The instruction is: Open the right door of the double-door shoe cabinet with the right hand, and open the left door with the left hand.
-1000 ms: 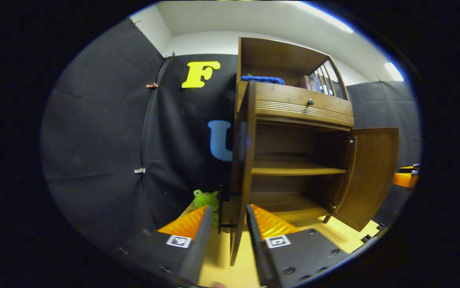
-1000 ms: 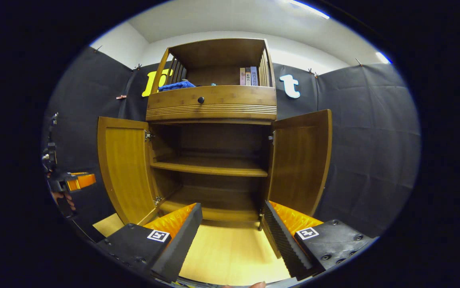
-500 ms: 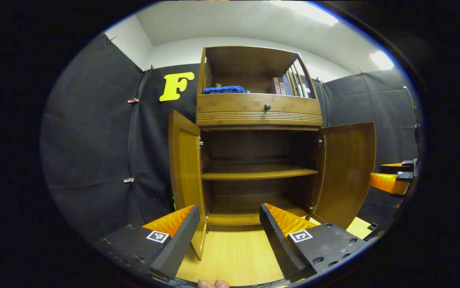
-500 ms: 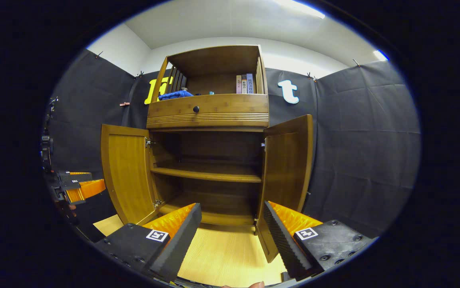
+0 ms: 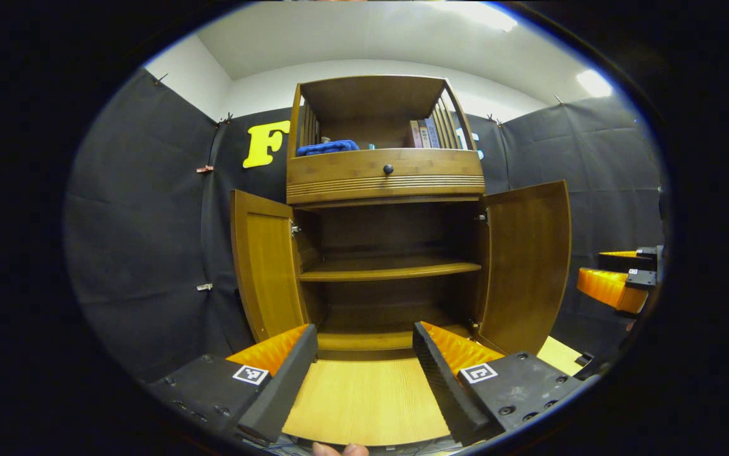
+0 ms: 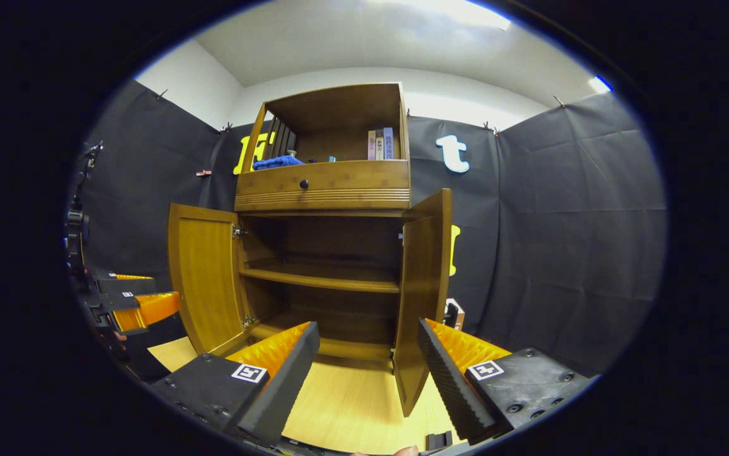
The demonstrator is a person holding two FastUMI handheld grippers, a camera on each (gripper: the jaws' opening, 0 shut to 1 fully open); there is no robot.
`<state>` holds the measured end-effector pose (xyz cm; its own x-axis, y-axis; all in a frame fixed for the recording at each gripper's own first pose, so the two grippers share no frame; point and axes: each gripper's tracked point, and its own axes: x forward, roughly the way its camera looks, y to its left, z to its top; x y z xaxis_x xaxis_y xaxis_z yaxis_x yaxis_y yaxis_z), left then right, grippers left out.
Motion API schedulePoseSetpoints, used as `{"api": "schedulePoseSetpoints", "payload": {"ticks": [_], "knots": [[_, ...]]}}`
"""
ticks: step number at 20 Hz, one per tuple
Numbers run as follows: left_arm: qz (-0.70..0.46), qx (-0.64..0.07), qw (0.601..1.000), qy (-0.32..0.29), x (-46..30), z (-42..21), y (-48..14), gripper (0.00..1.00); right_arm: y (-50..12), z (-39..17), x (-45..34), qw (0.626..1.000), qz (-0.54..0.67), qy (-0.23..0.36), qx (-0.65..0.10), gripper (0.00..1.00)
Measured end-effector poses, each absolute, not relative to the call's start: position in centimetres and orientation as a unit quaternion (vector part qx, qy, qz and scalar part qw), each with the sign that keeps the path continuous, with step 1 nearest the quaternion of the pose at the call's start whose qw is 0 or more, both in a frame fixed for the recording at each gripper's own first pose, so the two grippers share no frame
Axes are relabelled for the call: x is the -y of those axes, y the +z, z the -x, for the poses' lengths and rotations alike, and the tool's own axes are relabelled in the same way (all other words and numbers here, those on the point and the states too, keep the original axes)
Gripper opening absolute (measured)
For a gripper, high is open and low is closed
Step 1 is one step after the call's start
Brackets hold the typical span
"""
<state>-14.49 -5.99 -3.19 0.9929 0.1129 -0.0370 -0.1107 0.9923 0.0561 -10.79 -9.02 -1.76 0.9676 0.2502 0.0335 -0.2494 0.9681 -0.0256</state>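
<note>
A: Status of cabinet [image 5: 384,177]?

B: I read left door [image 5: 267,266] and right door [image 5: 526,266] both swung wide; task looks complete.

A: Grippers?

B: My left gripper [image 5: 364,373] and right gripper [image 6: 370,373] are spread wide, empty, well back from the doors.

Books [image 5: 424,133] on cabinet [image 5: 384,174], right side
</note>
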Motion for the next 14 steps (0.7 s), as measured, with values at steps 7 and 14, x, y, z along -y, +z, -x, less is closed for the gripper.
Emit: {"api": "schedulePoseSetpoints", "payload": {"ticks": [7,14], "knots": [[-0.015,-0.002,0.997,0.081,8.4,17.2,-2.6,0.99,-2.1,12.0,11.9,0.993,-0.018,0.112,0.018,1.0],[-0.002,0.007,0.995,0.101,7.9,18.1,-1.7,0.96,-1.3,13.3,11.6,0.992,-0.008,0.119,0.034,0.99]]}}
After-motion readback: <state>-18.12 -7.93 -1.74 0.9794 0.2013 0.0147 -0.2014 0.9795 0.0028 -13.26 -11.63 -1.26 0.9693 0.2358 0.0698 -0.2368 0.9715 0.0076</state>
